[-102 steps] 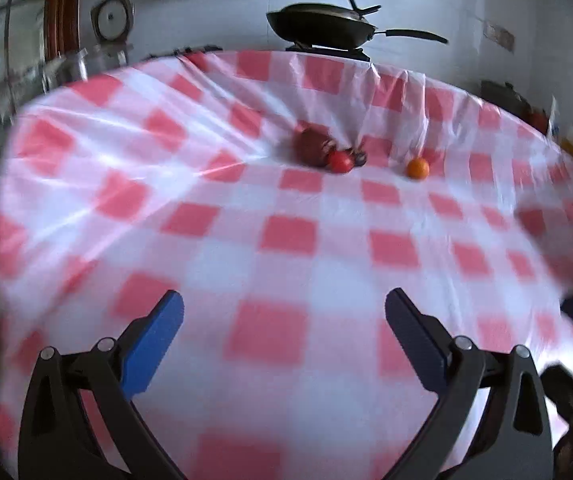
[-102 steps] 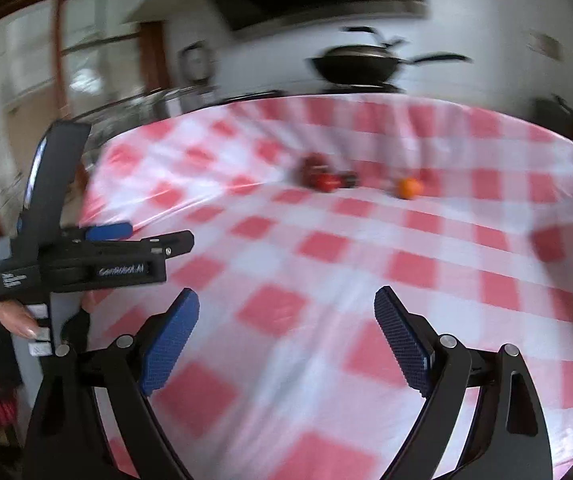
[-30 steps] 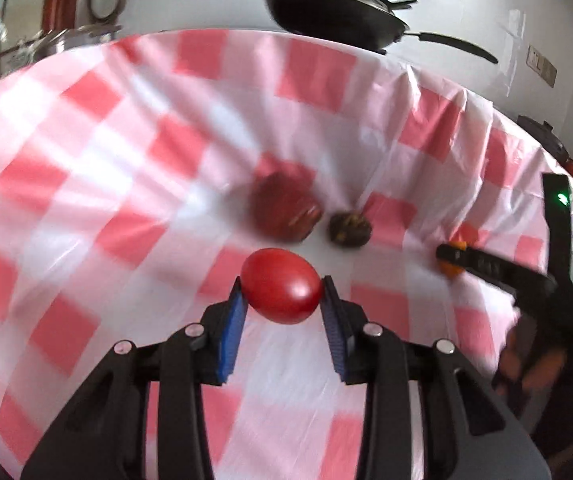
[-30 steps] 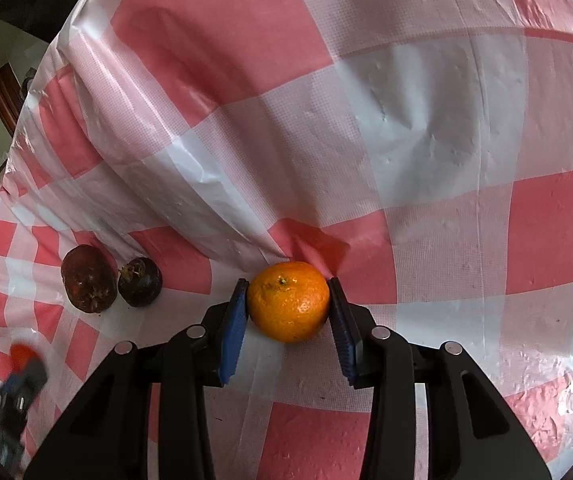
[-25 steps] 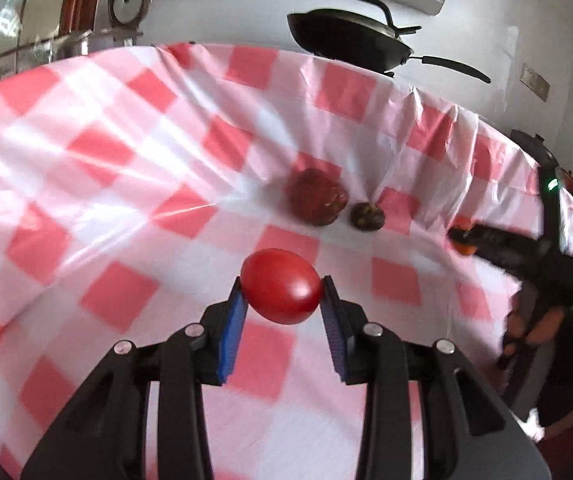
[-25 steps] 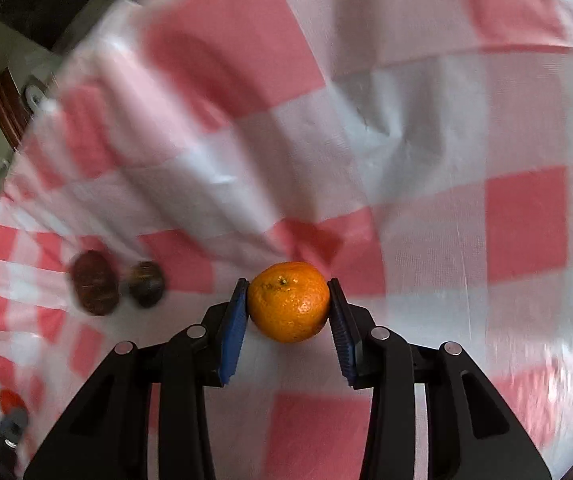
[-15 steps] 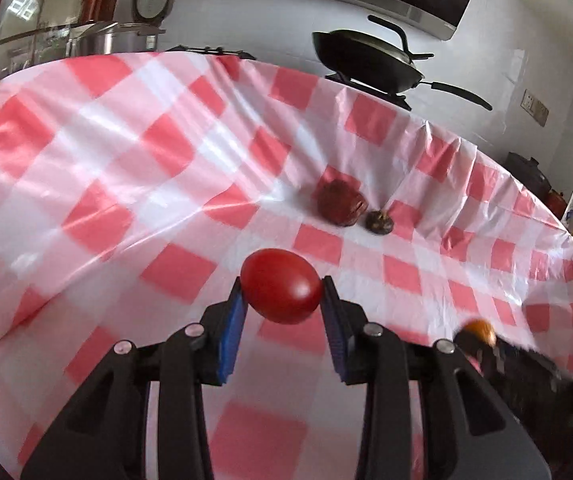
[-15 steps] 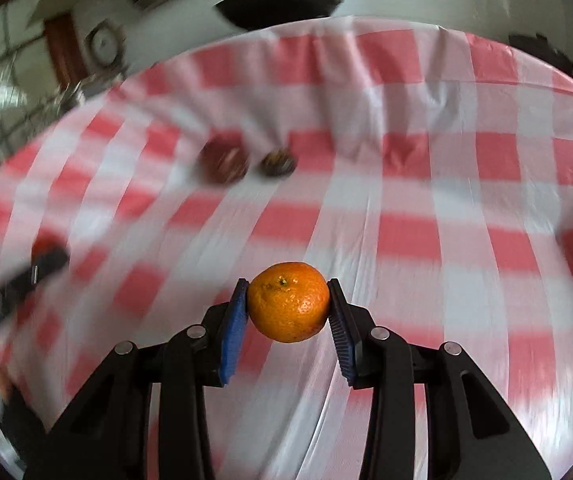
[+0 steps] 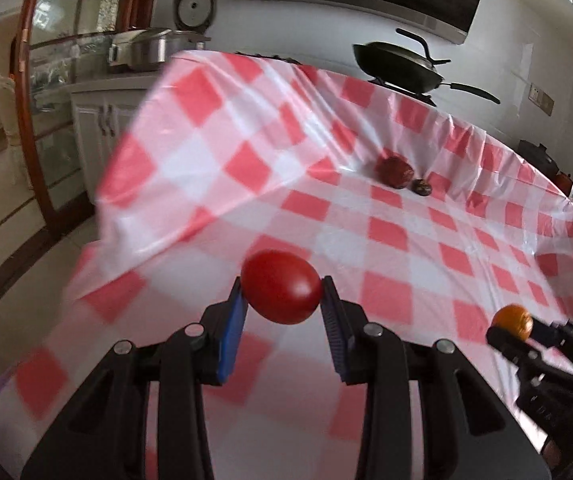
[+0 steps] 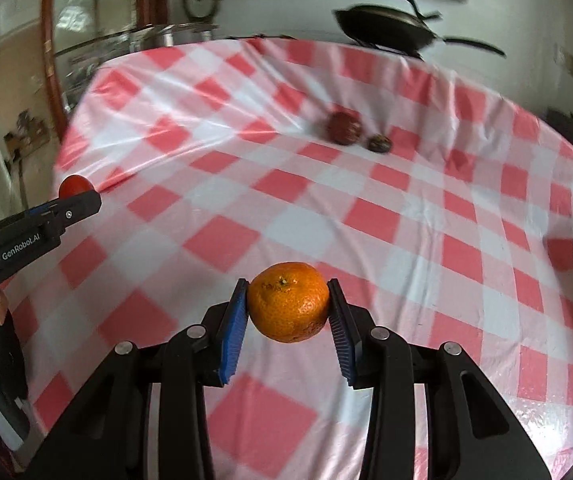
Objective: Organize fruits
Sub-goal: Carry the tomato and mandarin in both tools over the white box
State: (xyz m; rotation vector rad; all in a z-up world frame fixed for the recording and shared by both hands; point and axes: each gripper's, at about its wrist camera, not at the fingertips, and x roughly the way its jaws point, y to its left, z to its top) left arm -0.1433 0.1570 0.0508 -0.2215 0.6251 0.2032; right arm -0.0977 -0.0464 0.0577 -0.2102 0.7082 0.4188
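1. Tomato (image 9: pixel 281 293): pinched between the blue fingers (image 9: pixel 232 334) of the left gripper (image 9: pixel 282 330), now carried clear of the table (image 9: pixel 386 216); a second ago it hung just in front of the dark fruits.
2. Orange (image 10: pixel 288 302): clamped by the right gripper (image 10: pixel 288 330), likewise lifted off the cloth and drawn toward the near edge.
3. Large dark-red fruit (image 9: pixel 393 171) and small dark fruit (image 9: pixel 422 186): touching or nearly so, unmoved at the far side.
4. Judgement: both pickups are done; a destination for sorting is not visible.
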